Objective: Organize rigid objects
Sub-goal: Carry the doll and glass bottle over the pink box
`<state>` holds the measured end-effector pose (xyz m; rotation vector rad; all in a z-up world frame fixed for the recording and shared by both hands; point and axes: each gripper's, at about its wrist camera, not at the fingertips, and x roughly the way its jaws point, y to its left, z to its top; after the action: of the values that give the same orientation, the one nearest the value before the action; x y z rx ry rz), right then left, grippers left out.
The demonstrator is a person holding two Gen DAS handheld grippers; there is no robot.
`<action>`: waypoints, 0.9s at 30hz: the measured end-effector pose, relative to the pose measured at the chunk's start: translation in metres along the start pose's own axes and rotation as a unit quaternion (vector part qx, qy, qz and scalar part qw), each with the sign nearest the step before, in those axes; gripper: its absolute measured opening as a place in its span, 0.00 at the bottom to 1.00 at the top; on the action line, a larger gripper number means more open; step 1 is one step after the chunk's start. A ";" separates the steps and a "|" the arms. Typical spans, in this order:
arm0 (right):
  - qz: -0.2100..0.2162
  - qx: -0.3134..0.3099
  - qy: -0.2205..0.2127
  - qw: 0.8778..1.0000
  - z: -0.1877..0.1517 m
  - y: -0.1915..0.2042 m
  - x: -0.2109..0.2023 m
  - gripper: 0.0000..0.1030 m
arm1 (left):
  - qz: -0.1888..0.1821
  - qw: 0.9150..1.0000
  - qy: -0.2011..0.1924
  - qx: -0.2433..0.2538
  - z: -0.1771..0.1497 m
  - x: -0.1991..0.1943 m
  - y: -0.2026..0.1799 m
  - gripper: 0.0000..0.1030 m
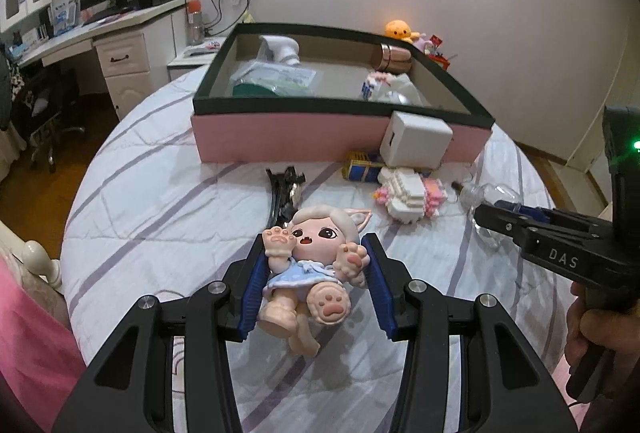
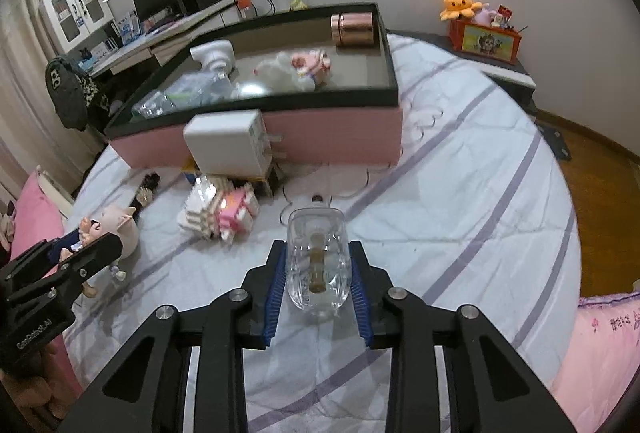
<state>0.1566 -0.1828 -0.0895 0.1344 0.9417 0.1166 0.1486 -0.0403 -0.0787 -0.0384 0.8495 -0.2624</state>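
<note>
Bed (image 1: 160,193) – pale cat-eared doll (image 1: 316,265), clear bottle (image 2: 316,261), prob. glass.

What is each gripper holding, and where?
Left gripper clamps the doll around its body. Right gripper clamps the clear glass bottle across its sides.

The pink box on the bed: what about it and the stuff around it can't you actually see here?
- Pink box floor: left wrist view, its near wall hides the bottom.
- Blue-and-yellow item: both views, mostly covered by the white cube.
- Clear bottle base: right wrist view, hidden between the right gripper pads.
- Copper can label: too small.
</note>
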 end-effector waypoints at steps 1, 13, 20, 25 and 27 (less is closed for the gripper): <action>-0.001 0.000 0.004 1.000 -0.001 0.000 0.002 0.30 | 0.000 1.000 0.003 0.001 -0.002 0.001 -0.001 0.45; 0.010 0.006 -0.002 1.000 -0.002 -0.002 -0.002 0.29 | -0.004 1.000 0.002 0.004 -0.005 -0.004 -0.003 0.45; 0.012 0.003 -0.026 1.000 0.003 0.004 -0.026 0.29 | -0.006 1.000 -0.018 0.004 0.000 -0.023 0.000 0.45; 0.018 -0.010 -0.048 0.999 0.013 0.014 -0.045 0.29 | -0.006 0.999 -0.036 0.003 0.010 -0.038 0.001 0.45; 0.022 -0.015 -0.054 0.998 0.016 0.019 -0.050 0.29 | -0.007 0.999 -0.042 0.004 0.015 -0.042 0.002 0.45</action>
<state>0.1393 -0.1735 -0.0373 0.1313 0.8291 0.1624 0.1337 -0.0296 -0.0379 -0.0472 0.7644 -0.2753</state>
